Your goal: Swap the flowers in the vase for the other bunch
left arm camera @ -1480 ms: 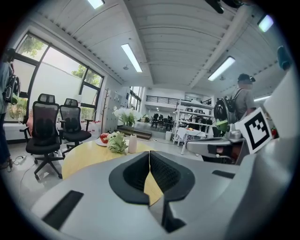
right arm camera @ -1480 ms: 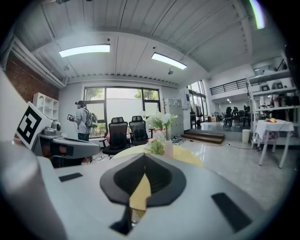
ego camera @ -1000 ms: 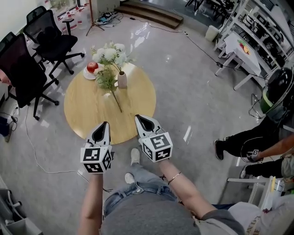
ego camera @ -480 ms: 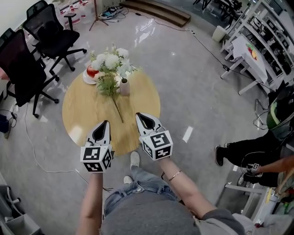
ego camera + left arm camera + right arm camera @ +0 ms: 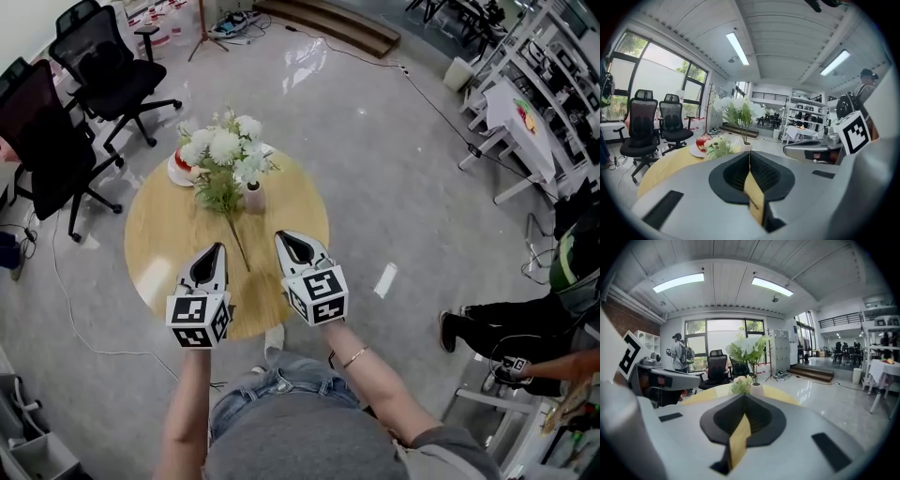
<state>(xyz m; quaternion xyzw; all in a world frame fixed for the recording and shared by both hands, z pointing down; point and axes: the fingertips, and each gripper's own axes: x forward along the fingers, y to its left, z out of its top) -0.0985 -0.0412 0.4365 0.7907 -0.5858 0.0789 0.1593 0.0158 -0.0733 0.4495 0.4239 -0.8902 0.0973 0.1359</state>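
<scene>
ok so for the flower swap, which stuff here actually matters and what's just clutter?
Job:
- white flowers in the vase
- loose bunch lying on the round table
- left gripper and right gripper, both shut and empty

Lying about:
- red apple on its plate
- office chairs beyond the table

Both grippers (image 5: pixel 208 255) (image 5: pixel 289 242) closed (empty)

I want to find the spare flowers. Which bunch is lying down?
The green bunch beside the vase lies flat; the white bunch stands upright inside it.
</scene>
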